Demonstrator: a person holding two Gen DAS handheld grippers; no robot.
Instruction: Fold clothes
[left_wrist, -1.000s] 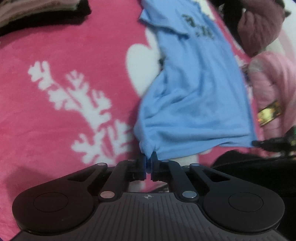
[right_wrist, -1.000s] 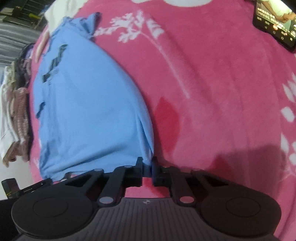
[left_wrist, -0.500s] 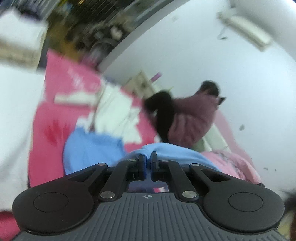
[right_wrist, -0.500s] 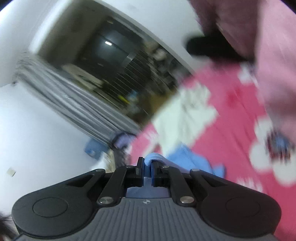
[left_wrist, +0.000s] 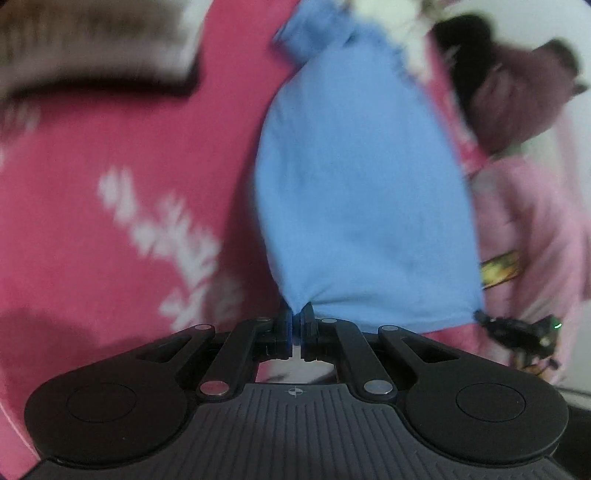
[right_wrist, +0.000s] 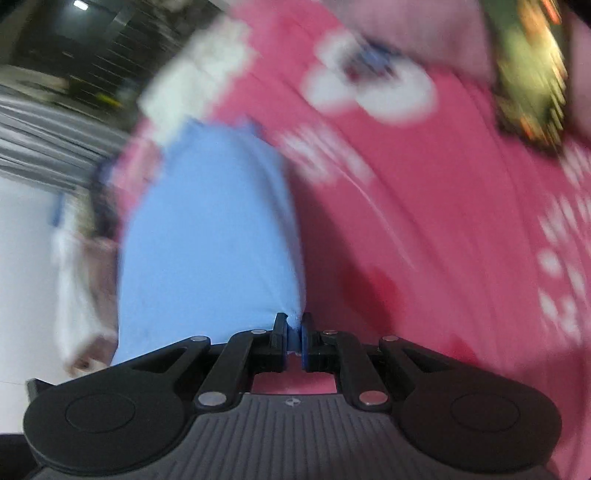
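Observation:
A light blue T-shirt (left_wrist: 354, 192) stretches away from me over a pink blanket with white branch prints (left_wrist: 122, 177). My left gripper (left_wrist: 296, 317) is shut on the shirt's near hem corner. My right gripper (right_wrist: 294, 326) is shut on the other near corner of the same blue T-shirt (right_wrist: 207, 240). In the left wrist view the tip of the right gripper (left_wrist: 480, 316) shows at the shirt's right corner, with the hem taut between the two. The shirt's far end lies bunched near the blanket's top. Both views are motion-blurred.
A stack of folded brown and dark clothes (left_wrist: 96, 48) lies at the far left. A maroon jacket (left_wrist: 517, 99) and a pale pink garment (left_wrist: 532, 229) lie to the right of the shirt. A phone (right_wrist: 532, 74) rests on the blanket (right_wrist: 443, 221) at the far right.
Both grippers swung up with the shirt's hem, the cameras facing the room half a second ago, then came back down. The shirt now shows a plain side without its print.

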